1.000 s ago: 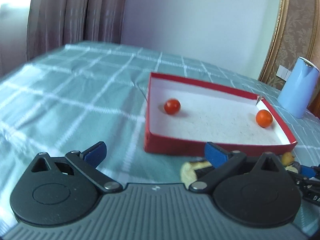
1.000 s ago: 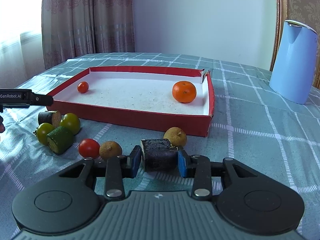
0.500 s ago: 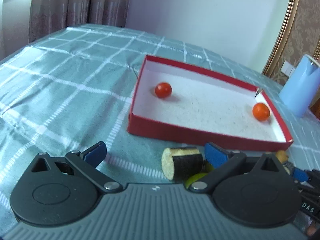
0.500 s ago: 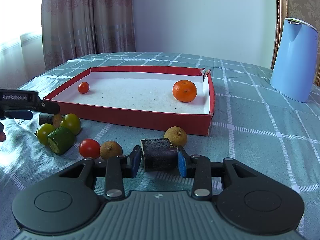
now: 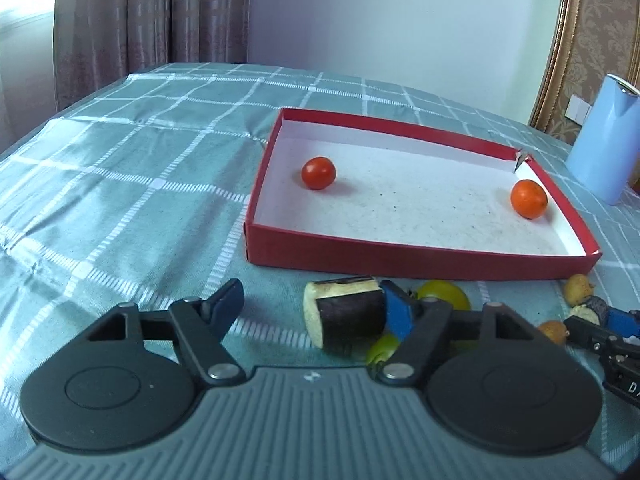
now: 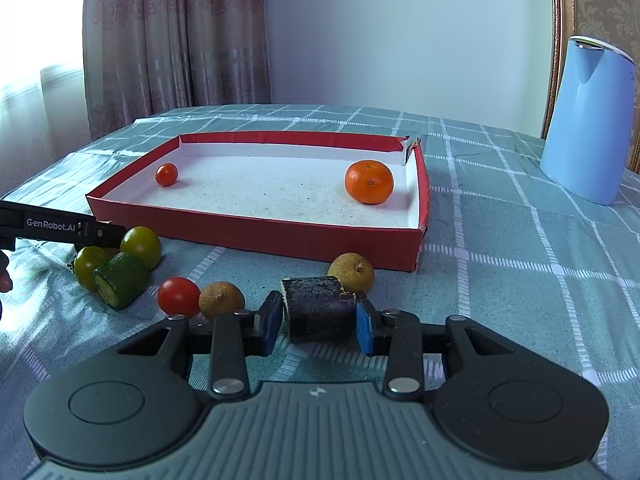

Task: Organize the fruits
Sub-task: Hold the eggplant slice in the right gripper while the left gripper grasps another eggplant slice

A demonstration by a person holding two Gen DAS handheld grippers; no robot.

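Two fruits are lying in the red box (image 6: pixel 256 232); several are waiting outside. Right tongs (image 6: pixel 318 322) are pinching an eggplant piece (image 6: pixel 318 308); left tongs (image 5: pixel 316 308) are spread.

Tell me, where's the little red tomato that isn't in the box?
In the right wrist view, the loose red tomato sits on the tablecloth left of centre, touching a brown longan, just right of the cucumber piece.

Bright daylight comes in from the window (image 6: pixel 24 80) on the left. Edges bend and go dark. Shadows are soft.
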